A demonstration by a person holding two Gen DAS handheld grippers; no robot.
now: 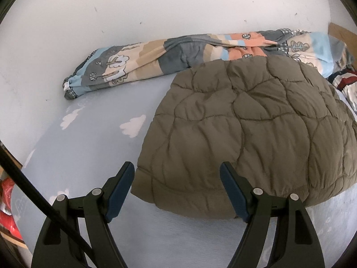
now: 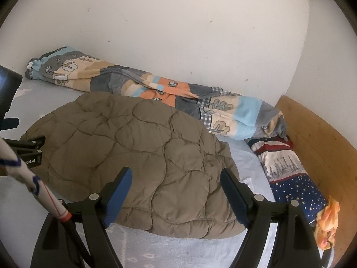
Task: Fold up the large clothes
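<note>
An olive quilted jacket lies folded into a rounded bundle on the light blue bedsheet. In the left wrist view my left gripper is open and hovers over the jacket's near left hem, its blue pads apart and pressing on nothing. The right wrist view shows the same jacket from the other side. My right gripper is open over the near right hem, and nothing is clamped between its pads.
A rolled patterned blanket lies along the white wall behind the jacket. A starred pillow and an orange cloth sit against a wooden board at the right. Red packaging lies off the bed's left edge.
</note>
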